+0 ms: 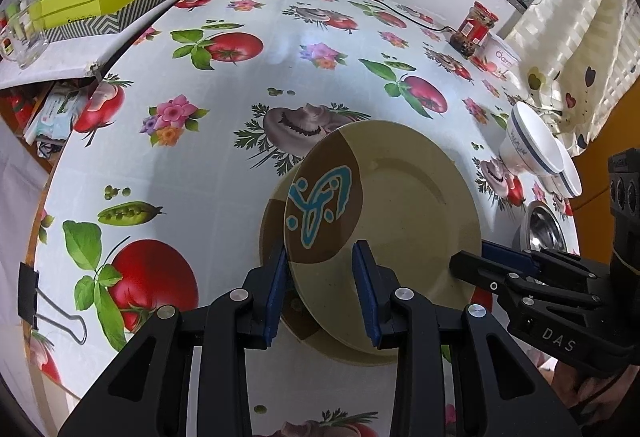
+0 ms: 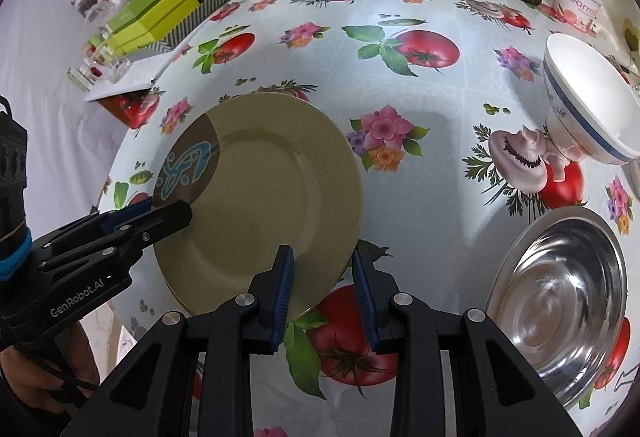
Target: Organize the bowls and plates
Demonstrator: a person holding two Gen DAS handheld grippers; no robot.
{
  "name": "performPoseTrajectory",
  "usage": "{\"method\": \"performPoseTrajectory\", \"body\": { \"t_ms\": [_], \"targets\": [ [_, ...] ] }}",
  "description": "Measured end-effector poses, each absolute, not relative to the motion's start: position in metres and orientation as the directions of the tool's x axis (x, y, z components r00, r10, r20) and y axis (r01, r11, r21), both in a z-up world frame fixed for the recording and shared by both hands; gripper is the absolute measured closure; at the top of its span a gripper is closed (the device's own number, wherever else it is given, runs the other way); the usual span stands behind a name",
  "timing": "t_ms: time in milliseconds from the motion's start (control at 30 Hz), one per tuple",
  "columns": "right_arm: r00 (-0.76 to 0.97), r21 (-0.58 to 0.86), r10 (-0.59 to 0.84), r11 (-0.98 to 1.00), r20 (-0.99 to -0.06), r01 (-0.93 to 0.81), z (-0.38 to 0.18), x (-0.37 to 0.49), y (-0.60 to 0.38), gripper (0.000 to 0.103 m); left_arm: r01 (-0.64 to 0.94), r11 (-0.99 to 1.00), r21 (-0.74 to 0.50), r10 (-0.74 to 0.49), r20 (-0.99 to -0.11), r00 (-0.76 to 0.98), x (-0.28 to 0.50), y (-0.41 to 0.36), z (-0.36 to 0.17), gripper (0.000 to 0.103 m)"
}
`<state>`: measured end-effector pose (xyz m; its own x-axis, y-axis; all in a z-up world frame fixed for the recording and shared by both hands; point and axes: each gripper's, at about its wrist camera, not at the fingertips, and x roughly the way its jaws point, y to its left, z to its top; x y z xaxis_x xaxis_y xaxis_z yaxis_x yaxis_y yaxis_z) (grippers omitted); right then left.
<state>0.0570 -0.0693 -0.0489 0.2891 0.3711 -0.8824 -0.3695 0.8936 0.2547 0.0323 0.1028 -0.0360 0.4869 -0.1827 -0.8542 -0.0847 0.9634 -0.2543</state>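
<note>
Beige plate (image 1: 400, 205), tilted above a second plate (image 1: 276, 221), sits between both pairs of jaws. Left gripper (image 1: 320, 277) seemingly clamps its near-left rim; right gripper (image 2: 323, 279), angled downward, stands slightly apart around the near-right rim.

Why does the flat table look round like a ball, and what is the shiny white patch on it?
Both wrist views use fisheye lenses, so the flowery vinyl tablecloth bulges and the corners go black. In the left wrist view window light makes pale glare; in the right wrist view the shiny steel bowl mirrors light, and the beige plate stays sharp.
</note>
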Motion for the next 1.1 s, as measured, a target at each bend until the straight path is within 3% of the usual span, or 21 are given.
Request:
{"method": "performPoseTrajectory", "body": {
  "t_ms": [1100],
  "targets": [
    [0.294, 0.255, 0.391, 0.876, -0.872, -0.409, -0.049, 0.053, -0.068, 0.071, -0.121, 0.964, -0.238, -0.143, -0.843, 0.519, 0.015, 0.115, -0.035, 0.069]
  ]
}}
